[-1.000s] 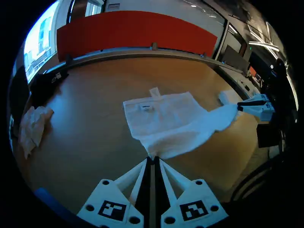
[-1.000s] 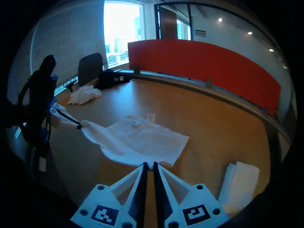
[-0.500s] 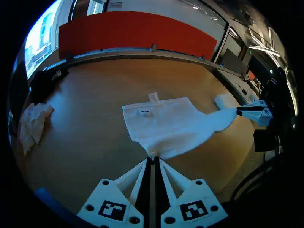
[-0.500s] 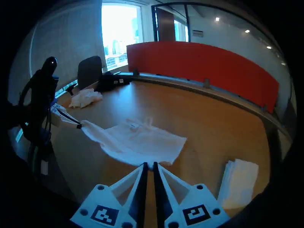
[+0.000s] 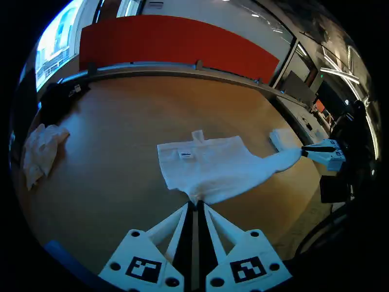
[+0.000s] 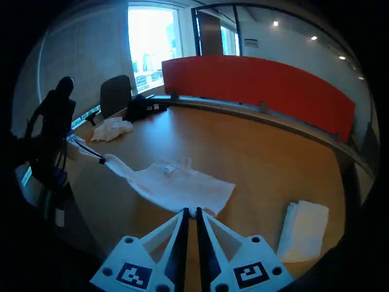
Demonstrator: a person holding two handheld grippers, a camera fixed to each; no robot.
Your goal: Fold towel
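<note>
1. Since a second ago, the towel [image 5: 214, 163] has been drawn a little farther from the red partition [image 5: 175, 41], and the edge between its two held corners has been stretched longer and flatter
2. The left gripper [image 5: 197, 203] is seen pressed together on one corner of the towel, on the side turned away from the red partition
3. The right gripper [image 6: 191, 212] is pinched on the other corner of that same side; both fingers of each gripper are closed on cloth
4. The towel is laid out on the table [image 5: 121, 121], well out from the red partition. The edge nearer the partition lies flat on the wood, while the opposite edge is held up and taut
5. No fold is judged to have been made: the cloth is seen as a single open layer. Bringing the held edge over towards the red partition, and every fold after that, is judged to be left
6. A small sewn tag [image 5: 185, 155] and a hanging loop [image 5: 197, 135] are seen at the towel's partition-side edge. Any writing on the tag is too small to be read
7. Black-and-white square markers are carried on the gripper fingers, and no brand name can be made out
</note>
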